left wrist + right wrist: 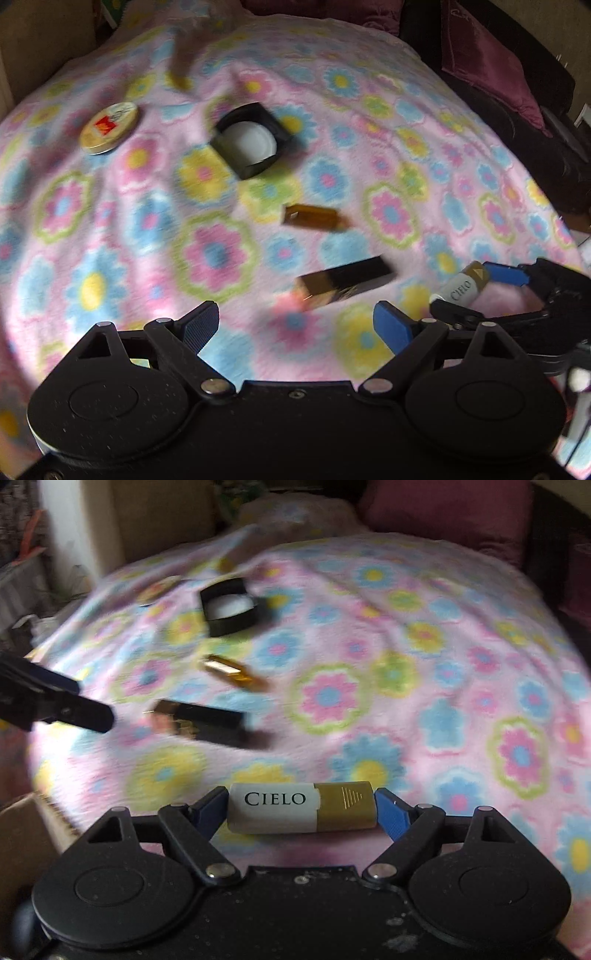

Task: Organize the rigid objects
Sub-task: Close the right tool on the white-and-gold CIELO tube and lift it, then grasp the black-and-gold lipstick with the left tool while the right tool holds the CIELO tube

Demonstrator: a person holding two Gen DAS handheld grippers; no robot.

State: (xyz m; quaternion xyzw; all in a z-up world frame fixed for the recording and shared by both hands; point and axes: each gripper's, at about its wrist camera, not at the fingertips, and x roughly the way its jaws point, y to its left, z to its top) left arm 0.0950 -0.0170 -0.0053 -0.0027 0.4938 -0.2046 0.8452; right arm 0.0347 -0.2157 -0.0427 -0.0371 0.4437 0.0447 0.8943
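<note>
**Fleece, Gloss and Matt Plastic**

My right tool [301,808] has ribbed blue pads on matt black plastic, as does my left tool [295,325]. The little bottle [301,808] looks smooth, with a satin gold cap. The blanket [424,672] is soft fleece. The dark box [347,284] shines glossy.

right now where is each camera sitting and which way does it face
Left wrist: sits behind the open left tool, facing across the floral blanket toward the square black lid and round tin; the right tool shows at right.
Right wrist: sits behind the right tool, shut on the Cielo tube, facing over the blanket; the left tool's tip shows at left.
Shared: lid, amber bottle, black-and-gold case.
</note>
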